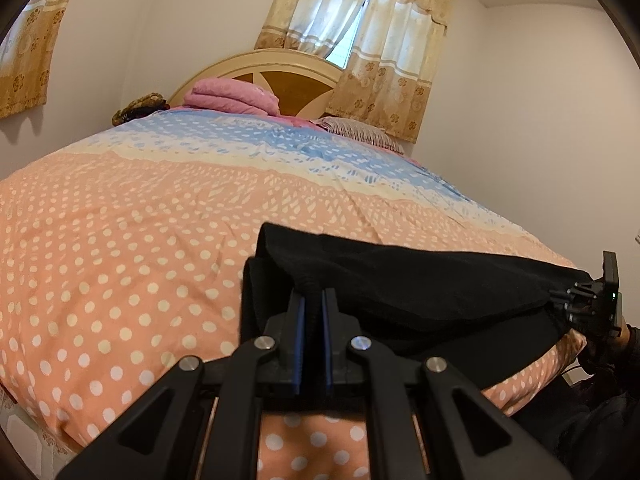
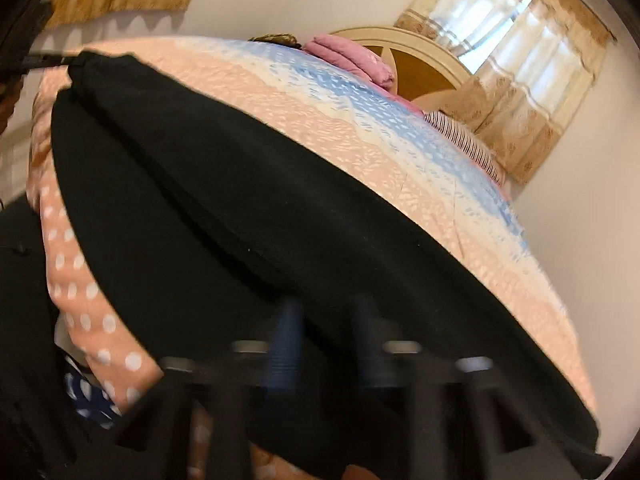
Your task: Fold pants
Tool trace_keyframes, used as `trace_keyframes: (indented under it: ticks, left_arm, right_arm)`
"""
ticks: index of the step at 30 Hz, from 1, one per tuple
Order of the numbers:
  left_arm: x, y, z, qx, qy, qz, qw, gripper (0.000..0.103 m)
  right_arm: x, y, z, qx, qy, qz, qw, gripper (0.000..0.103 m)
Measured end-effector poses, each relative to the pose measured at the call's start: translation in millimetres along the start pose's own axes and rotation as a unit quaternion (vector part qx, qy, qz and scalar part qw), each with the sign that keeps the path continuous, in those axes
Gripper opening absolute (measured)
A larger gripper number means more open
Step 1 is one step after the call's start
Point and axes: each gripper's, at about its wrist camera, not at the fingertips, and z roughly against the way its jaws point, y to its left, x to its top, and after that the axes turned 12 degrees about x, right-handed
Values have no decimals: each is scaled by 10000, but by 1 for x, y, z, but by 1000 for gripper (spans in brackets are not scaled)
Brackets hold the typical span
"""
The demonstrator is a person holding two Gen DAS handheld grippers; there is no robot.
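Our left gripper (image 1: 314, 300) pinches the black pants (image 1: 400, 280), nearest the lens on the bed.

We see the pants stretched toward three o'clock, where our right gripper (image 1: 560, 296) clamps their far end. The polka-dot bedspread (image 1: 140, 240) runs toward twelve o'clock, to one headboard (image 1: 280, 80), one pink folded blanket (image 1: 232, 96), one striped pillow (image 1: 360, 130) and two curtains (image 1: 360, 40) against white walls.
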Motion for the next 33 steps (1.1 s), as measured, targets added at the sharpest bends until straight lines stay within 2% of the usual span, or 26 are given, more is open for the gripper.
trace_keyframes:
  ticks: [5, 8, 11, 14, 17, 22, 25, 26, 28, 29, 31, 33]
  left_arm:
    - [12, 0, 9, -91, -138, 27, 9999, 8]
    - [12, 3, 20, -164, -225, 65, 9996, 8]
    - [3, 10, 24, -195, -182, 95, 9996, 8]
    - [-15, 17, 9, -57, 123, 77, 9999, 9]
    - [-31, 26, -5, -91, 408, 204, 9989, 9]
    - [-28, 26, 7, -181, 293, 227, 9991, 9]
    - [-25, 23, 16, -275, 177, 187, 9993, 9]
    - [-27, 23, 18, -259, 195, 168, 9993, 11]
    - [-32, 24, 16, 59, 270, 46, 9996, 23]
    - [-36, 27, 14, 219, 369, -19, 9991, 44]
    - [-43, 40, 15, 419, 523, 73, 9977, 65]
    - [-46, 55, 23, 382, 503, 348, 9974, 64]
  right_arm:
    - [13, 7, 41, -21, -488, 60, 9988, 3]
    - [10, 18, 62, 18, -626, 217, 9978, 2]
    - [-1, 30, 56, 167, -445, 364, 9982, 2]
    - [-26, 40, 31, 419, -7, 406, 9983, 2]
    - [-33, 41, 15, 519, 189, 302, 9980, 3]
    - [-22, 30, 25, 451, -44, 221, 9987, 3]
    - [-23, 28, 19, 522, 44, 184, 9985, 3]
    - [-25, 29, 15, 520, 84, 201, 9984, 3]
    - [-33, 33, 8, 552, 205, 202, 9981, 3]
    - [-34, 35, 8, 539, 195, 212, 9981, 3]
    - [-35, 38, 12, 544, 194, 197, 9981, 3]
    - [-35, 37, 14, 562, 205, 186, 9980, 3]
